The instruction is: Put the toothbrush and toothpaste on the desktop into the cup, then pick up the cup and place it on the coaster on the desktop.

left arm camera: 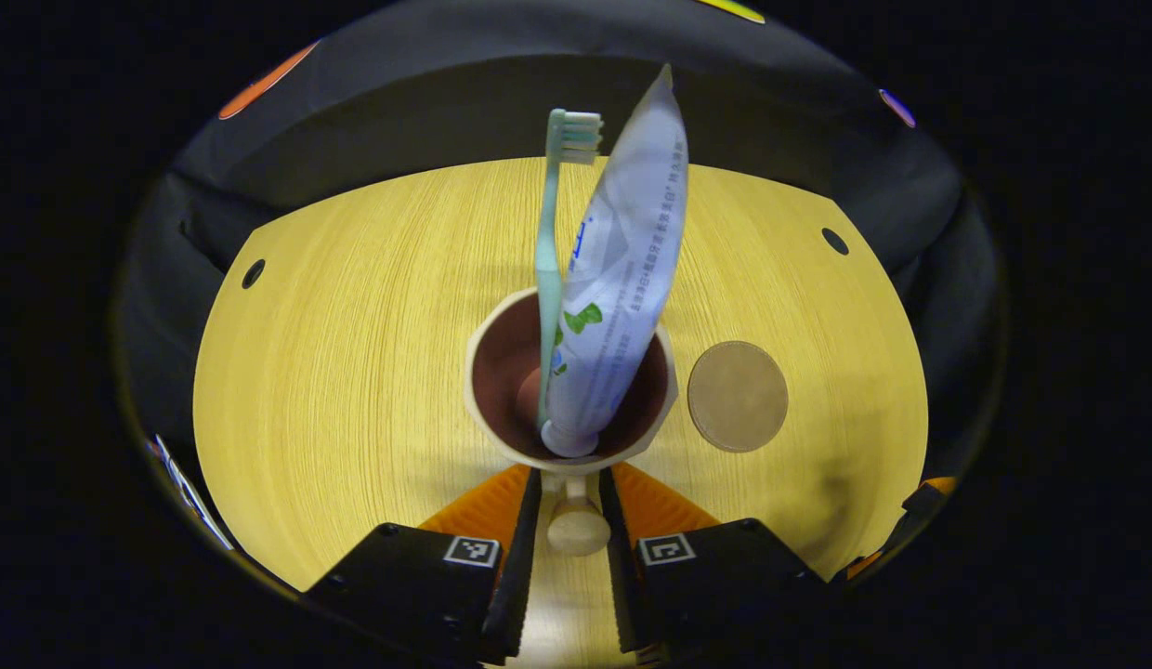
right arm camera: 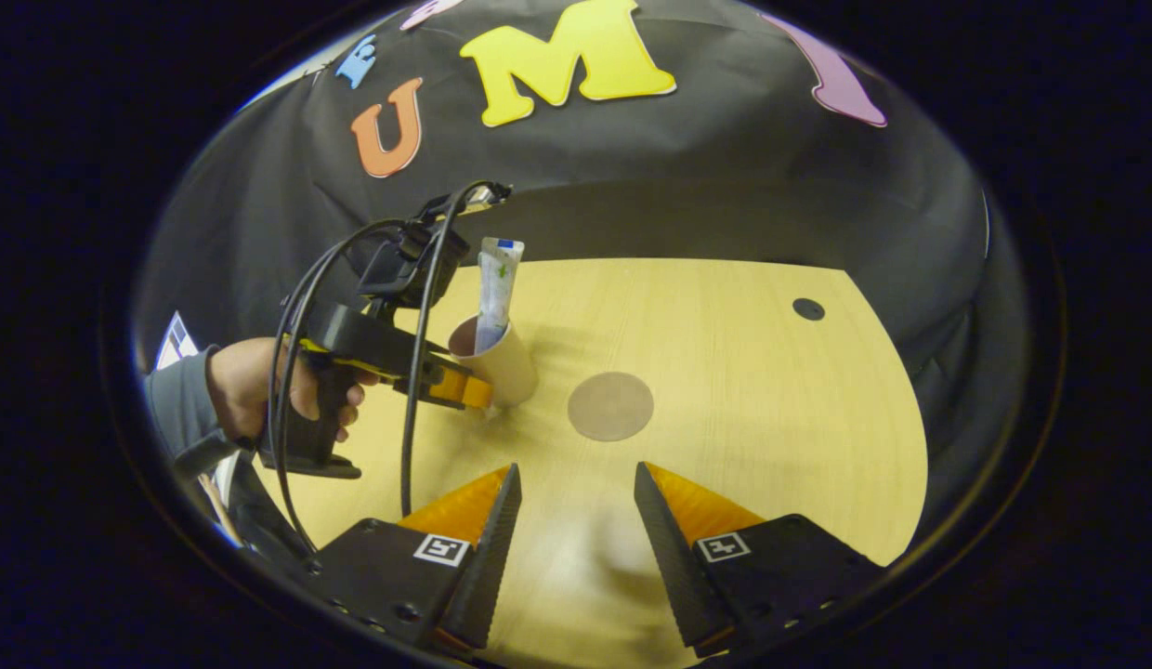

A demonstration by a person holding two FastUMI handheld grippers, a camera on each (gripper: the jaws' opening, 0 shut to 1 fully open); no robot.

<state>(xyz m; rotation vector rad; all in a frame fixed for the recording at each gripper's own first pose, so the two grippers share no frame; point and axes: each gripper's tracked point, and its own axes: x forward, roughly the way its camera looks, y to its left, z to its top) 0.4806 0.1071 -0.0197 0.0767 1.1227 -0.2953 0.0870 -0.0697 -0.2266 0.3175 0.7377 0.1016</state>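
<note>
Toothbrush (left arm camera: 547,269) and toothpaste (left arm camera: 622,269) both stand in the cup (left arm camera: 502,372), long axes near upright: bristles up, tube cap down, tail leaning away toward the far wall. Cup sits on the surface (left arm camera: 353,353), just left of the coaster (left arm camera: 737,397), apart from it. Left gripper (left arm camera: 569,520) has its fingers closed on the cup's handle, a grip low and at the side, likely chosen so the contents stay upright for the lift. Right gripper (right arm camera: 571,520) hangs open, holding nothing, near the coaster. Judged: loading done, transfer to coaster pending
</note>
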